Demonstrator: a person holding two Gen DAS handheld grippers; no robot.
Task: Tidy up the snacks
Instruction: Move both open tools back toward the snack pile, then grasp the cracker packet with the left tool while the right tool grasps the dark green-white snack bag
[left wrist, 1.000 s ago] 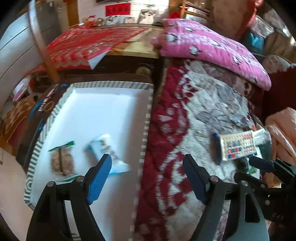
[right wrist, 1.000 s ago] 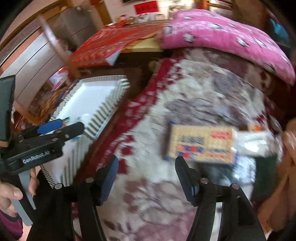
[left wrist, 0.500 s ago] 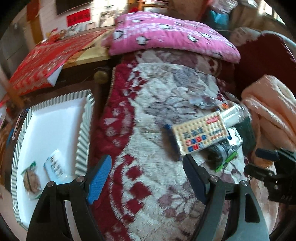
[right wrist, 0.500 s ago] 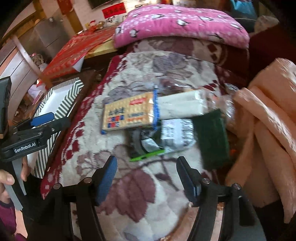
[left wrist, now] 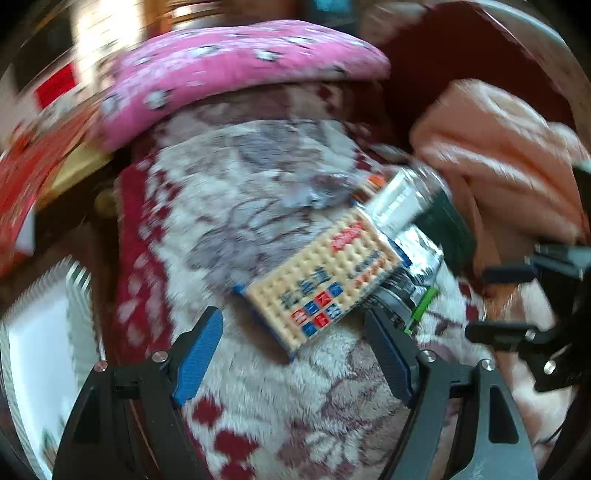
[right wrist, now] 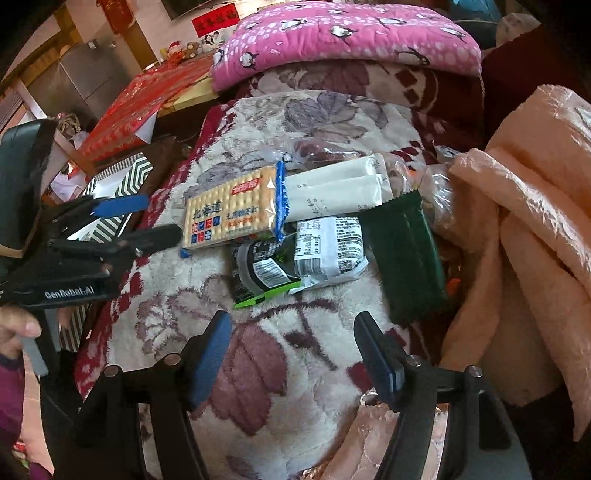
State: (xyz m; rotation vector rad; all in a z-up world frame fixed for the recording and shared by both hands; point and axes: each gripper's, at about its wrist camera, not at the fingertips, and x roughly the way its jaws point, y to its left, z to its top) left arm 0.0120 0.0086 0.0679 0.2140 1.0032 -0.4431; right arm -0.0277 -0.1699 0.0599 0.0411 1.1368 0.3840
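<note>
Several snack packs lie in a pile on a plush floral blanket (right wrist: 258,350). A cracker pack (left wrist: 325,288) (right wrist: 232,212) printed in beige, blue and red lies at the pile's left end. Beside it are a white pack (right wrist: 340,192), a grey-white pack (right wrist: 328,247), a black pack with a green edge (right wrist: 262,273) and a dark green pack (right wrist: 406,254). My left gripper (left wrist: 291,321) (right wrist: 155,219) is open, its fingers straddling the cracker pack's near end without pressing it. My right gripper (right wrist: 291,325) (left wrist: 487,301) hovers open just short of the black pack, holding nothing.
A white tray with a striped rim (left wrist: 40,332) (right wrist: 125,177) sits left of the blanket. A pink pillow (right wrist: 347,33) lies behind the pile and a peach quilt (right wrist: 524,221) is bunched at its right. A red-covered table (right wrist: 140,103) stands at the back left.
My left gripper swung right, away from the tray with two snacks in it, to the cracker pack. My right gripper moved right over the pile, then settled.
</note>
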